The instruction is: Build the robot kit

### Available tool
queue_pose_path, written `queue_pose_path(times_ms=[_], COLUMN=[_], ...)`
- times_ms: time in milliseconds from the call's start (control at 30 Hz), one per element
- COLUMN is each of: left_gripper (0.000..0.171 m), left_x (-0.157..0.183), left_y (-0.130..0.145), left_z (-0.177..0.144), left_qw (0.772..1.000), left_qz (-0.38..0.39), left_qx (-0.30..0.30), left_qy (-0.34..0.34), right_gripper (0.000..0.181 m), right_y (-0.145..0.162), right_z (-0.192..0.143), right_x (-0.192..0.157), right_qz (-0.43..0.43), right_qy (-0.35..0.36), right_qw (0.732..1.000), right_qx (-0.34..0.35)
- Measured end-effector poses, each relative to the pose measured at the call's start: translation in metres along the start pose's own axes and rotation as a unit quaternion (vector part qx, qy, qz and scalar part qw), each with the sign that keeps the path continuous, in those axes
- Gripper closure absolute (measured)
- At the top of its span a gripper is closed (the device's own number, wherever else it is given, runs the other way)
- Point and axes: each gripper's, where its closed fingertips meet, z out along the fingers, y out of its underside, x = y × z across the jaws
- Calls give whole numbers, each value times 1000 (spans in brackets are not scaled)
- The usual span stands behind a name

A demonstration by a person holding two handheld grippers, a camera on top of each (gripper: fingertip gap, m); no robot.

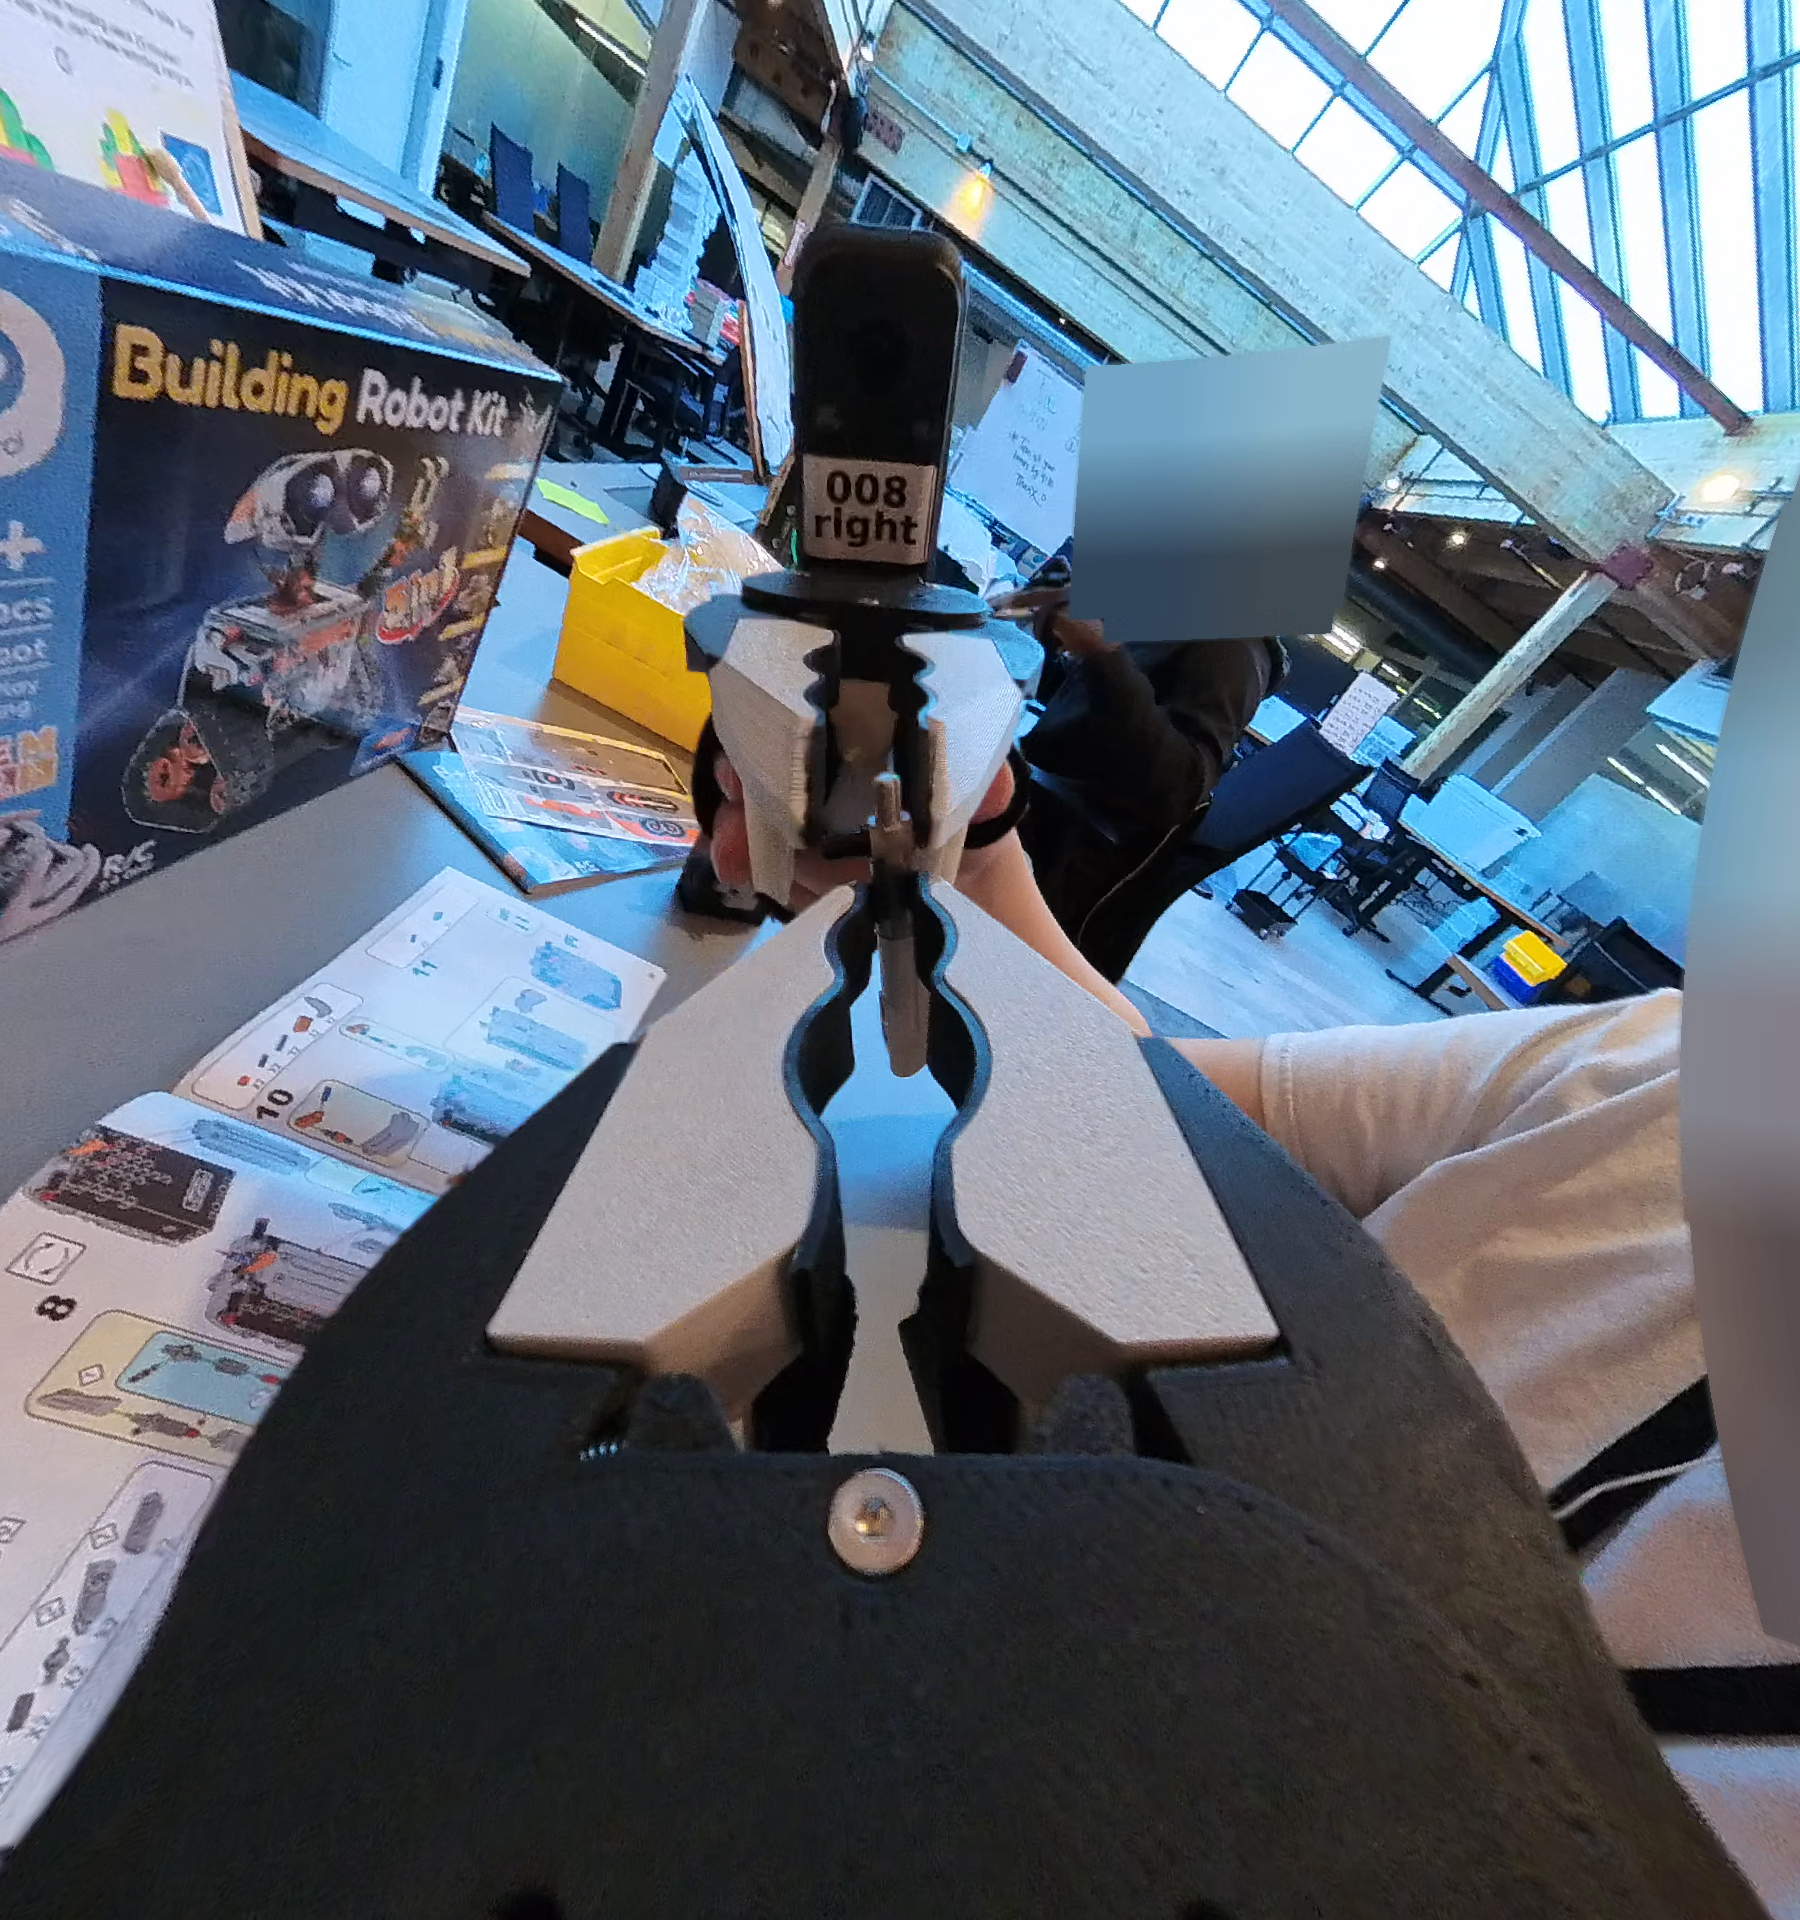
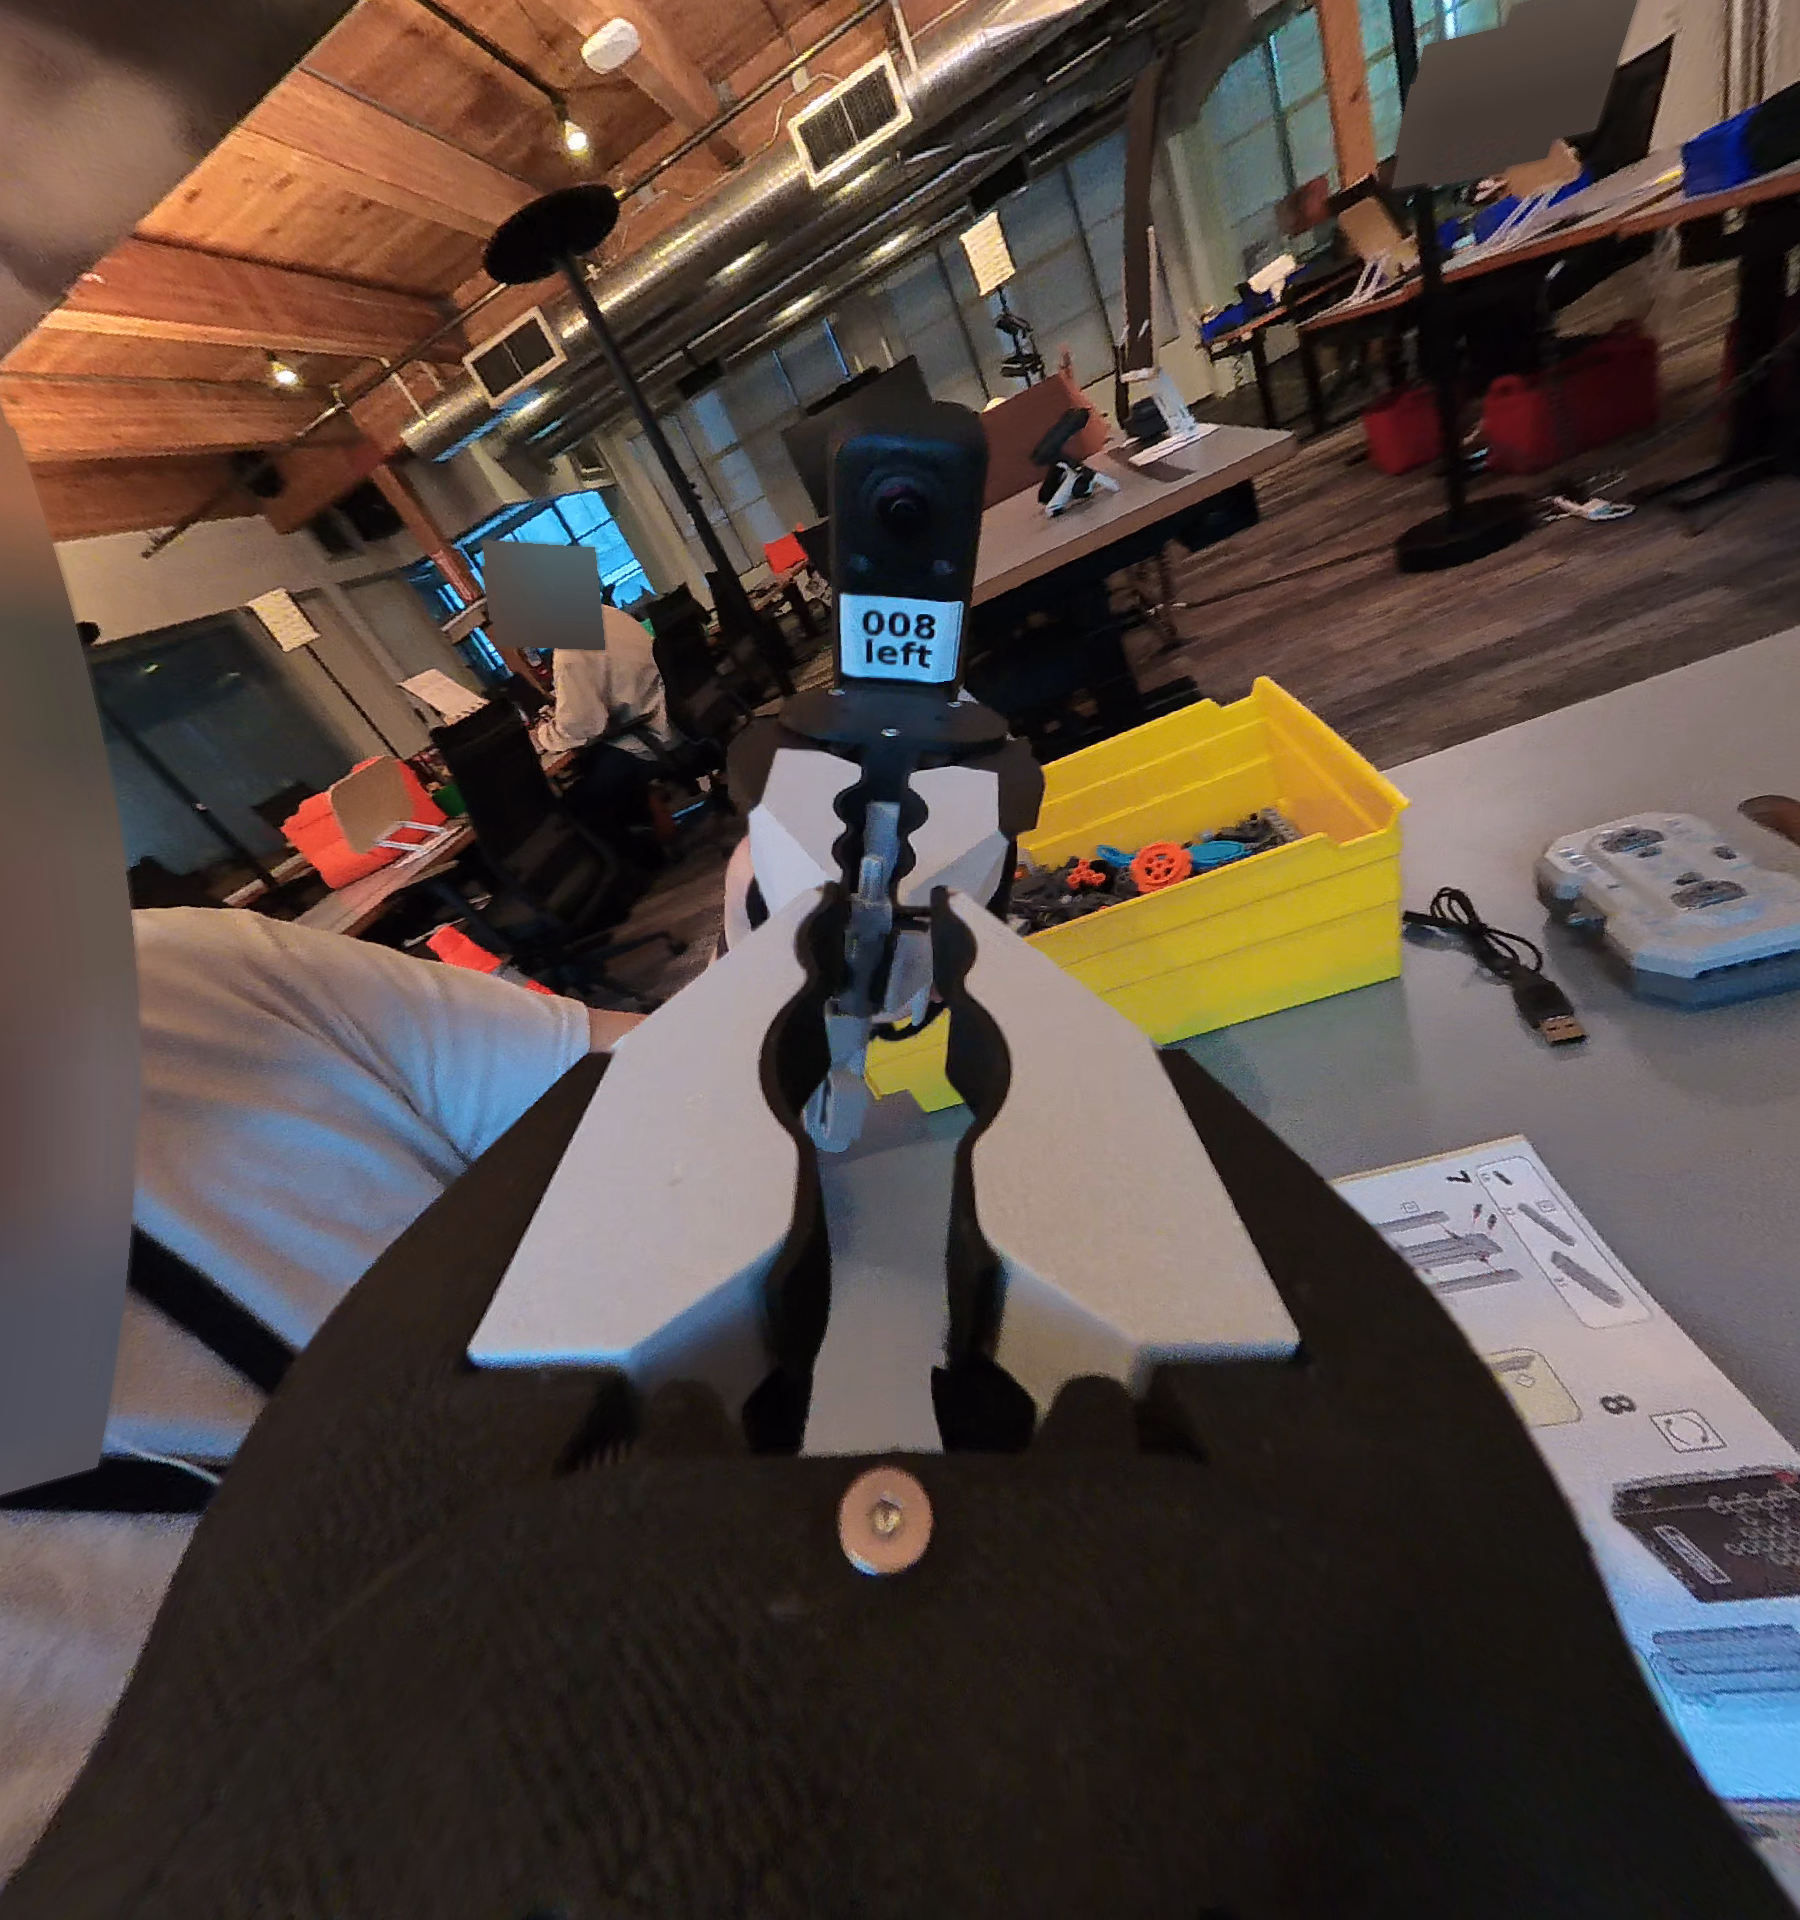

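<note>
**Desk editor:** What are the two tools doing?

**Photographer:** The left gripper (image 1: 891,914) and right gripper (image 2: 880,904) meet tip to tip above a grey desk (image 1: 200,956). Each has its jaws closed on an end of a small grey building-kit part (image 1: 901,977), a thin pin sticking up from its far end. It hangs in the air between them, clear of the desk.

**Desk editor:** One piece or two?

**Photographer:** Hard to say; it may be two pieces joined, the view is too cramped.

**Desk editor:** What lies around it?

**Photographer:** Open instruction sheets (image 1: 252,1195) lie near on the desk. Farther off stand a blue kit box (image 1: 252,582) and a yellow bin (image 2: 1239,894) of orange, blue and dark parts. To the bin's right lie a black USB cable (image 2: 1498,956) and a grey controller (image 2: 1685,904). A white sleeve (image 1: 1447,1143) shows beside the grippers.
</note>
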Motion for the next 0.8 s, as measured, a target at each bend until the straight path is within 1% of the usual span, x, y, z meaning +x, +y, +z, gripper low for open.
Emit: queue_pose_path(times_ms=[133, 367, 500, 567, 600, 633, 667, 800], left_gripper=[167, 165, 167, 167, 167, 167, 167, 167], left_x=[-1, -5, -5, -5, -5, -5, -5, -9], left_y=[-1, -7, -6, -7, -8, -9, -9, -19], left_z=[-1, -3, -3, -4, -6, -7, -10, -30], left_qw=[1000, 1000, 1000, 1000, 1000, 1000, 1000, 996], left_qz=[-13, -13, -8, -1, 3, 7, 13, 45], left_qx=[2, 24, 20, 21, 22, 19, 14, 8], left_qy=[9, -2, -5, -10, -14, -18, -25, -78], right_gripper=[167, 167, 167, 167, 161, 150, 144, 143], right_y=[0, -3, -3, -6, -10, -16, -22, -41], right_z=[1, 3, 6, 5, 5, 3, 0, -17], right_x=[2, 4, 6, 6, 5, 4, 2, -1], right_qz=[4, 3, -4, -21, -37, -54, -72, -144], right_qy=[7, 18, 23, 25, 29, 35, 40, 79], right_qw=[1000, 1000, 1000, 999, 998, 996, 994, 980], right_qx=[0, 12, 17, 27, 39, 56, 71, 112])
